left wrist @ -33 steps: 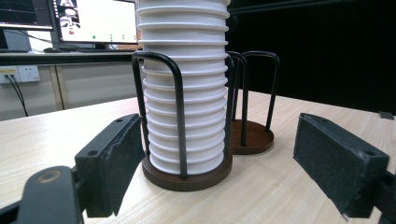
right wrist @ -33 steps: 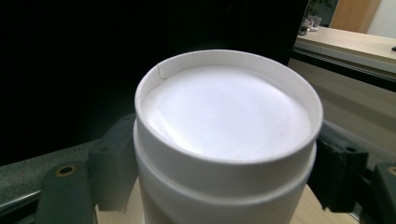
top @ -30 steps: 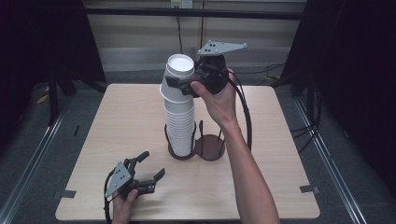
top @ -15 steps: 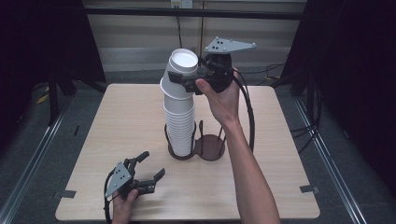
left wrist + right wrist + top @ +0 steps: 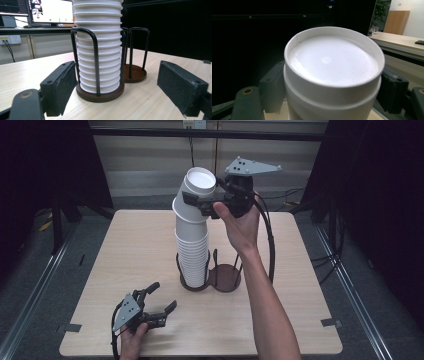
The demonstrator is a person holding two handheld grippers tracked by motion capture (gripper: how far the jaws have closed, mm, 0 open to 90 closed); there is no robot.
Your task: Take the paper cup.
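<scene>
Right gripper (image 5: 199, 203) is up high at the head of the cup stack (image 5: 192, 252) — its black fingers (image 5: 272, 90) pressed on either side of the top cup (image 5: 332, 75), clamped on it. The cups are white paper, upside down, ribbed where the rolled rims nest one over another; the top cup's recessed base faces the right gripper view, smooth and slightly pebbled, with a thin seam at the edge. That upper part of the stack leans off toward the left, tilted out of line with the straight column below.

The stack stands in a holder (image 5: 209, 280) — dark round base, two rings side by side, thin black wire hoops rising around them. The stack fills the left ring; the right ring is bare brown.

Left gripper (image 5: 157, 306) sits low at the near-left of the counter (image 5: 125, 250), well apart from the holder, fingers (image 5: 62, 87) spread wide with matte, grainy pads and nothing between them.

The counter is pale wood grain, rounded corners, on a grey floor with dark curtains at the sides. Monitors glow behind in the left gripper view.

Against a second ago: the top cups have tipped further left and the right gripper has risen a touch; the left one hasn't budged.
</scene>
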